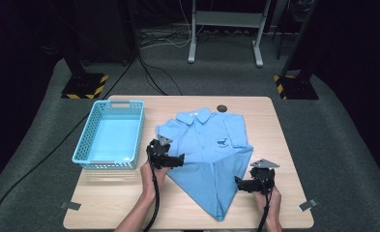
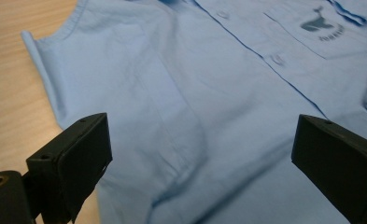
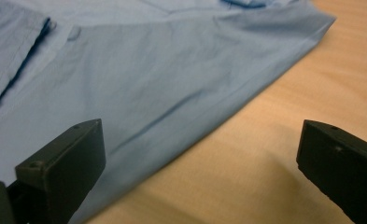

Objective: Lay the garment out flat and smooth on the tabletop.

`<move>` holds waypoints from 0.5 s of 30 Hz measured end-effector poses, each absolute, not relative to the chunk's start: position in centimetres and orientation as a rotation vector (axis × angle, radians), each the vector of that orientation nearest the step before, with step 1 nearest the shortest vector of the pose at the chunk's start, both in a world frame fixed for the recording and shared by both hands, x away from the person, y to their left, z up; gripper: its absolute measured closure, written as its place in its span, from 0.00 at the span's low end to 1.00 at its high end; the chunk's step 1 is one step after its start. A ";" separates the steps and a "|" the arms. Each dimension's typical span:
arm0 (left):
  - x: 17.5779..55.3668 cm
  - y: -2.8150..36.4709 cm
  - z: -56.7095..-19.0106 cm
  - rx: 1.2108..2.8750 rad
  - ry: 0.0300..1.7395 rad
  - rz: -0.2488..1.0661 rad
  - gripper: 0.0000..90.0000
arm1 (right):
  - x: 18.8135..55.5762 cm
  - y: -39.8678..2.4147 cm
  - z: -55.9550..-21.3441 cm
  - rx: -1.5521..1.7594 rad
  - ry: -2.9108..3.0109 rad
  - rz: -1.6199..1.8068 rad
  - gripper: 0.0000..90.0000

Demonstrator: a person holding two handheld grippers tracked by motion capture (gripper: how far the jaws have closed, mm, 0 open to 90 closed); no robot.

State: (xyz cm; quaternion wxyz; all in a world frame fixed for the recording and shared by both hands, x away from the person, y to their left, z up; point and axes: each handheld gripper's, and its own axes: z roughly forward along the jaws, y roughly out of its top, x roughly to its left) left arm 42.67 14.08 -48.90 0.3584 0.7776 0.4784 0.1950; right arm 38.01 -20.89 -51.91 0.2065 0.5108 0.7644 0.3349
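Light falls from above onto the desk (image 1: 129, 193), which is bright and evenly lit, while the room around it sinks into near black. The basket (image 1: 111, 135) casts a soft shadow just in front of it. Both gripper views are slightly soft (the black jaws most of all), and a dull shadow lies on the wood beside the shirt (image 3: 148, 84). No glare.

A lab or recording studio: black curtains (image 1: 18, 58) enclose a grey carpeted floor (image 1: 332, 145), hazard-striped stand bases (image 1: 83, 86), trailing cables (image 1: 153, 77), and a white metal frame (image 1: 226, 29) behind the wooden tabletop (image 1: 129, 203).
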 end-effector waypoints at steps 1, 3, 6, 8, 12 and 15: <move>42.2 14.0 -49.0 2.014 1.226 0.497 0.05 | 38.4 -20.8 -51.5 1.403 2.125 0.931 0.00; 41.3 13.7 -49.5 2.033 1.214 0.478 0.04 | 39.0 -20.5 -51.1 1.379 2.130 0.922 0.00; 40.1 13.2 -50.4 2.065 1.204 0.456 0.03 | 40.5 -19.7 -50.6 1.337 2.169 0.880 0.00; 39.4 12.8 -51.0 2.069 1.199 0.441 0.03 | 41.5 -19.1 -50.6 1.325 2.198 0.882 0.00; 38.8 12.0 -52.1 2.094 1.187 0.413 0.03 | 43.0 -17.6 -51.1 1.306 2.259 0.854 0.00; 38.6 11.7 -52.3 2.102 1.180 0.427 0.02 | 43.5 -17.0 -51.7 1.299 2.287 0.829 0.00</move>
